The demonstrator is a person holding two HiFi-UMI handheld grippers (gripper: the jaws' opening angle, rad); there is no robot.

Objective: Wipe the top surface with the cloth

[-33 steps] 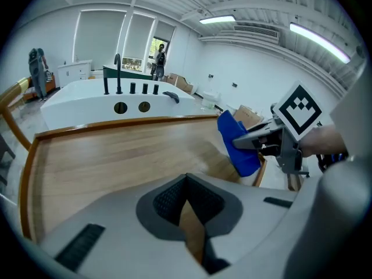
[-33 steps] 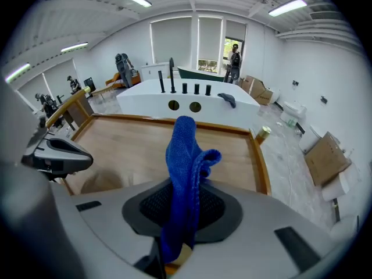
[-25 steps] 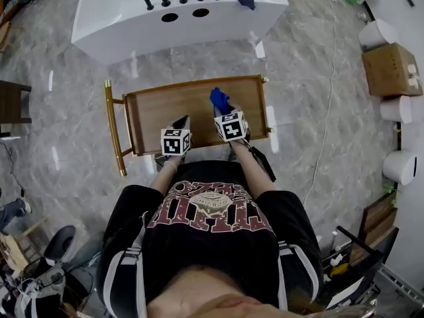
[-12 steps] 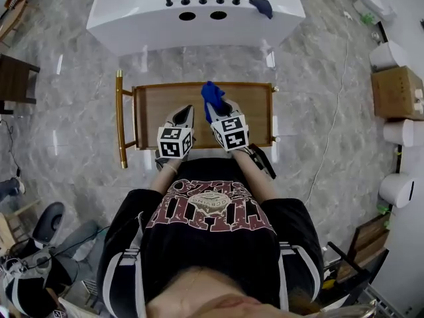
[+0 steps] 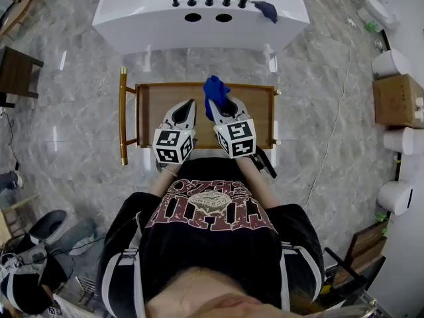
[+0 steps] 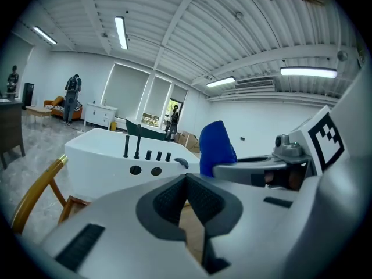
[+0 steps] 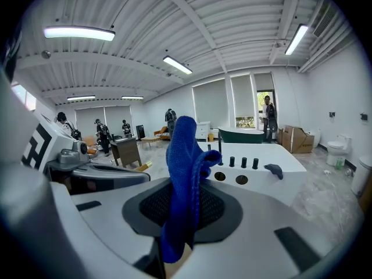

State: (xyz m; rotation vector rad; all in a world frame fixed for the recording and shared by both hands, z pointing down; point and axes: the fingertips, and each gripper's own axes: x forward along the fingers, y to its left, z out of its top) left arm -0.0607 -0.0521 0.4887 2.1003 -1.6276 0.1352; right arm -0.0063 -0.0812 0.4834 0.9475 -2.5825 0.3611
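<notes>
Cloth (image 5: 215, 87), blue and probably soft and light, is pinched at its lower part in the clenched jaws of the right gripper (image 5: 220, 108), over the bench (image 5: 255, 119) at frame centre. Left gripper (image 5: 188, 106) has jaws together, empty. The bench's raised rim will likely limit strokes; bare wood lies on both sides.

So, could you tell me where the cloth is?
The cloth is clamped in the right gripper, mid head view, at the far edge of the wooden tray.
</notes>
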